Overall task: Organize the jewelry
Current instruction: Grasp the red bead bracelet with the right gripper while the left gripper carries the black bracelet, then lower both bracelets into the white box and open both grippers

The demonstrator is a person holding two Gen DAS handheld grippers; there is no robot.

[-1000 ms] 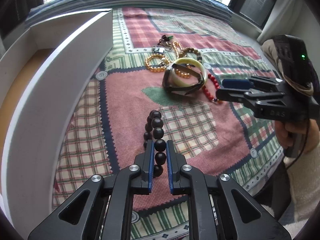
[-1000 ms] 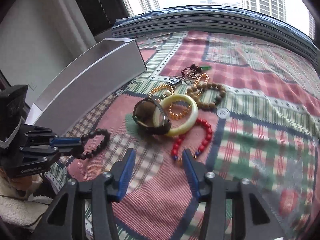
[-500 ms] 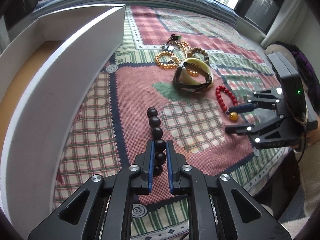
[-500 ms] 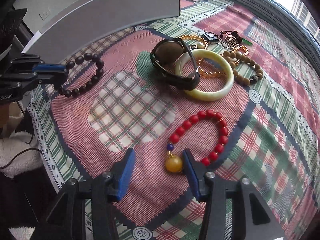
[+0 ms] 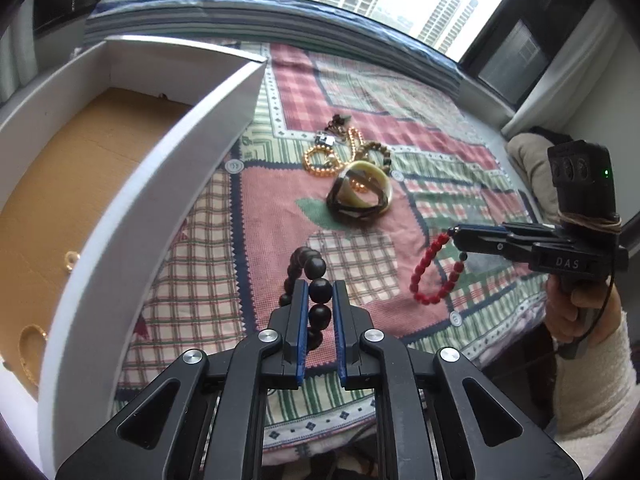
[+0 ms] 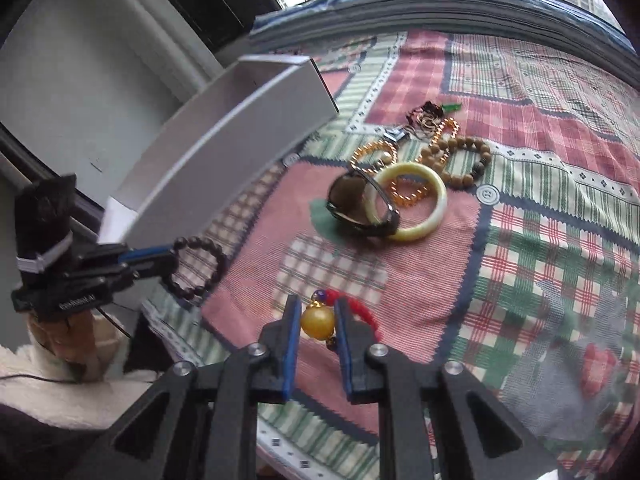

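My left gripper [image 5: 319, 295] is shut on a dark wooden bead bracelet [image 5: 308, 276] and holds it above the cloth, beside the white box [image 5: 168, 184]. It also shows in the right wrist view [image 6: 198, 266]. My right gripper [image 6: 317, 312] is shut on the amber bead of a red bead bracelet [image 6: 320, 320], which hangs from it in the left wrist view [image 5: 434, 272]. A pale jade bangle [image 6: 412, 206], a dark bangle [image 6: 360, 210], amber beads [image 6: 376, 156] and brown beads [image 6: 464, 160] lie in a pile on the cloth.
The white box has a brown cardboard floor [image 5: 60, 184] with a small ring [image 5: 72, 258] and a gold hoop [image 5: 30, 344] in it. A plaid cloth [image 6: 520, 240] covers the table. A window ledge runs along the far edge.
My right gripper has closed on the red bracelet's amber bead and lifted it off the cloth. My left gripper has raised the dark bracelet nearer the box.
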